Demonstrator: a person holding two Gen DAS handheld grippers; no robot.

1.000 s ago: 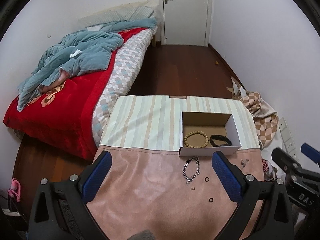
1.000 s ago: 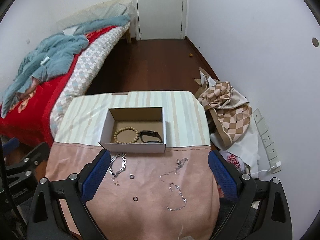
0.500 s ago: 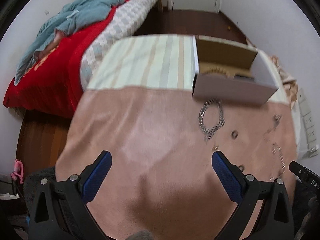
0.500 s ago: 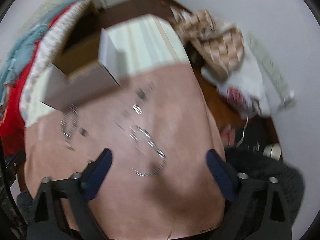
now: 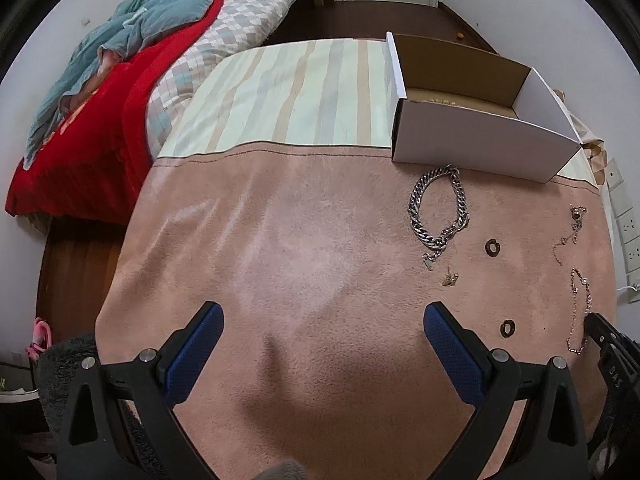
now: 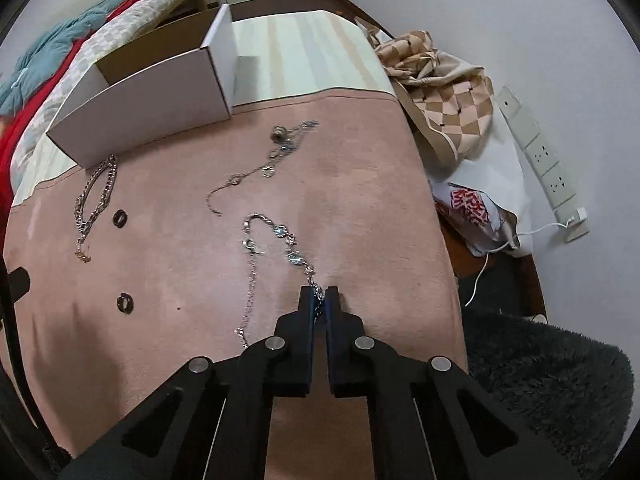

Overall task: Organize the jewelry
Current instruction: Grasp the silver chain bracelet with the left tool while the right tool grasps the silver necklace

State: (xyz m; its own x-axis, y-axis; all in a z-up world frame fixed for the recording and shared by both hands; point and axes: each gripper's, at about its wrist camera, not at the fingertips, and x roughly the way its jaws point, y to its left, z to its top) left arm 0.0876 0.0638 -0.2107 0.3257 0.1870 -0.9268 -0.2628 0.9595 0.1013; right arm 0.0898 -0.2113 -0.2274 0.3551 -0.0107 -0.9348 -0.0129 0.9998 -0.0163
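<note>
My right gripper (image 6: 319,295) is shut on the near end of a thin silver charm bracelet (image 6: 276,236) that lies on the pink cloth. A second thin chain (image 6: 260,168) with a bead lies further away. A heavy silver curb chain (image 6: 94,200) lies by the open white box (image 6: 156,92). Two dark rings (image 6: 120,218) (image 6: 125,303) lie at the left. My left gripper (image 5: 320,332) is open and empty, low over the pink cloth, left of the curb chain (image 5: 438,210), a small gold charm (image 5: 450,279) and the rings (image 5: 492,247) (image 5: 509,327).
The table has a striped cloth (image 5: 288,96) at the far half. A bed with red cover (image 5: 100,120) stands at the left. A checked bag (image 6: 444,100), a white plastic bag (image 6: 480,208) and a wall socket strip (image 6: 544,160) are at the right. A dark fluffy rug (image 6: 540,380) lies near.
Both grippers have dropped low over the table. My right gripper has gone from open to shut on the charm bracelet's near end. The left stays open.
</note>
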